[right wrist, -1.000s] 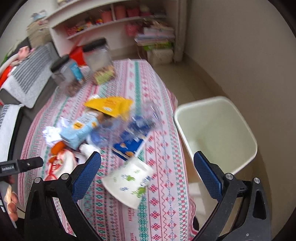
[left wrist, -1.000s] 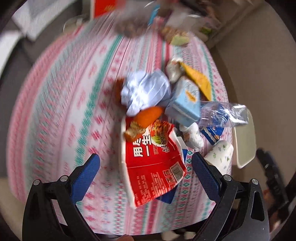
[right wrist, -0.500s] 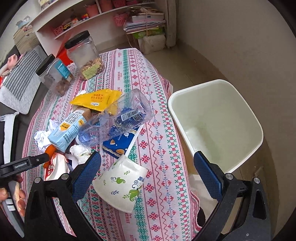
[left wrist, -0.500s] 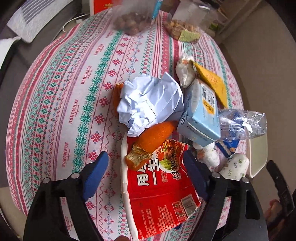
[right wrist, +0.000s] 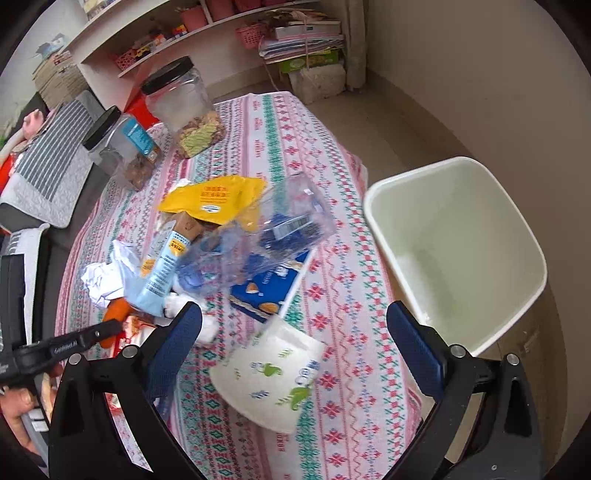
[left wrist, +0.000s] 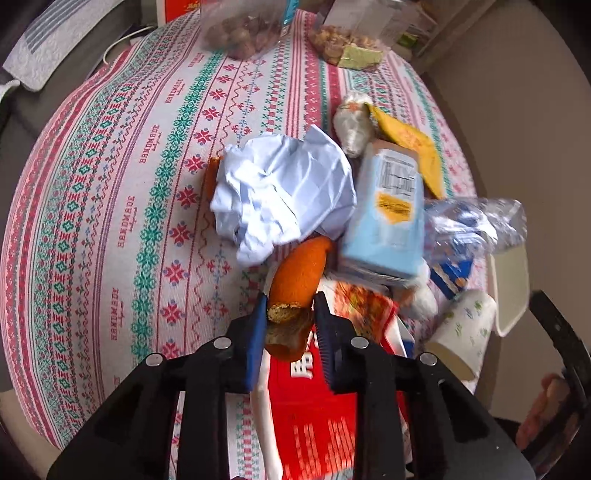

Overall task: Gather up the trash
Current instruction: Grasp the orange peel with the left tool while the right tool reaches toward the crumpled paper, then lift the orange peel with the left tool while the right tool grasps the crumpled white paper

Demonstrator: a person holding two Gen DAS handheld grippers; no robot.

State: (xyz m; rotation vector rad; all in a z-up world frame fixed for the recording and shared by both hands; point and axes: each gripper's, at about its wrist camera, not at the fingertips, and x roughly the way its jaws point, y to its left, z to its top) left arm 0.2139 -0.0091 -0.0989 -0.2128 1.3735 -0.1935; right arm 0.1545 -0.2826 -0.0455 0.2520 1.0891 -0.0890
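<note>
A heap of trash lies on the patterned tablecloth (left wrist: 110,192). My left gripper (left wrist: 290,325) is shut on the near end of an orange peel (left wrist: 301,273), which lies over a red noodle-cup lid (left wrist: 332,406). Beside it are crumpled white paper (left wrist: 284,192), a light blue carton (left wrist: 388,218), a clear plastic bottle (right wrist: 266,243) and a yellow wrapper (right wrist: 214,195). My right gripper (right wrist: 295,332) is open and empty above a white paper cup (right wrist: 269,376). The white bin (right wrist: 458,251) stands empty beside the table on the right.
Two clear jars with black lids (right wrist: 184,107) (right wrist: 122,147) stand at the table's far end. A blue snack packet (right wrist: 269,291) lies under the bottle. Shelves (right wrist: 207,22) line the back wall. A grey striped cushion (right wrist: 55,166) lies to the left.
My left gripper has moved forward over the red lid and closed on the orange peel. My right gripper has moved in lower over the paper cup, staying open.
</note>
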